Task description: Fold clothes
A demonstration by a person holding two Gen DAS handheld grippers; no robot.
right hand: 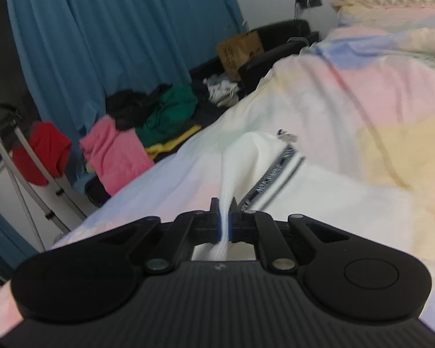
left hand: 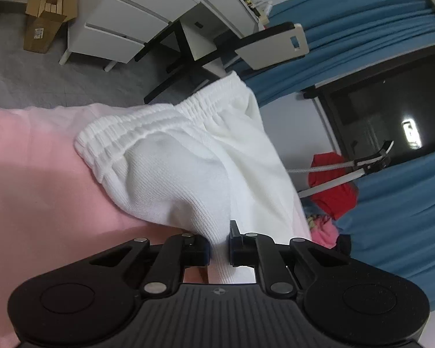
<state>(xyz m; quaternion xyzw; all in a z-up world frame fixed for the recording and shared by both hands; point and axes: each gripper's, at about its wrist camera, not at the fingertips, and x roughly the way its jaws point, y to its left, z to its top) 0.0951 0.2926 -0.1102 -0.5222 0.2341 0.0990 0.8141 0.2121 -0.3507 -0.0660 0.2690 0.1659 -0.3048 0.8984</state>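
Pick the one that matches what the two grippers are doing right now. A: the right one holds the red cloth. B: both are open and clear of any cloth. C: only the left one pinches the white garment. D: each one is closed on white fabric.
D: the left gripper pinches the white garment near its ribbed waistband, and the right gripper clamps a bunched white fold between its fingers.

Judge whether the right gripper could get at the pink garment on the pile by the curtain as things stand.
Probably not: the right gripper is shut on the white garment, and the pink garment lies off the bed.
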